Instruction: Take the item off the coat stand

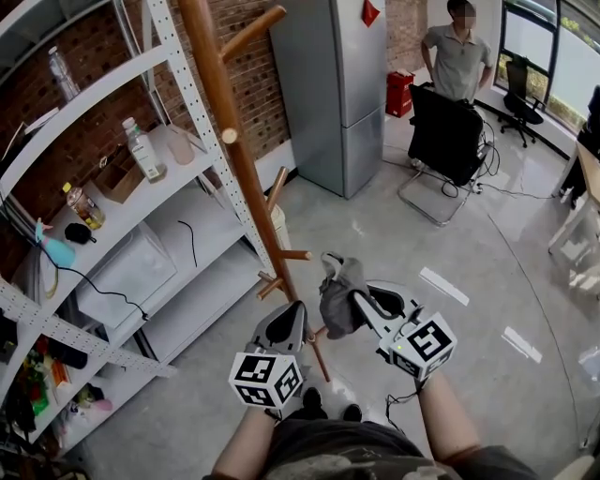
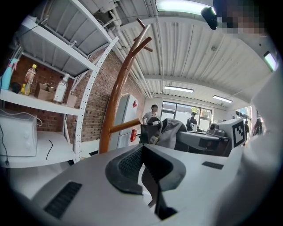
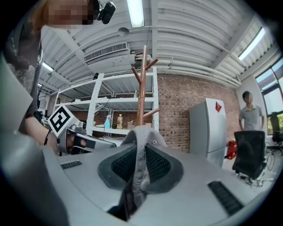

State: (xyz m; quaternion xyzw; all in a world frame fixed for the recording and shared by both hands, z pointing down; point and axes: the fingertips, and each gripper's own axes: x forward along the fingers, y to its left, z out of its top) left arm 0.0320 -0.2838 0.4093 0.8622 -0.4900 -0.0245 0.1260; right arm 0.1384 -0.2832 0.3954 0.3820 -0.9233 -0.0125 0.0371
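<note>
The right claw (image 1: pixel 364 305) is clenched on a grey cap (image 1: pixel 337 291), held off the coat stand (image 1: pixel 234 141), just at three o'clock of its lower pegs. The left claw (image 1: pixel 286 326) is pressed together, empty.

We can read no words or numbers. The marker cubes (image 1: pixel 265 378) at lower centre bear only black-and-white square patterns. The red sticker (image 1: pixel 371 11) on the fridge (image 1: pixel 328 94), top centre, and the bottle (image 1: pixel 143 152) label at upper left seem too small to make out.
</note>
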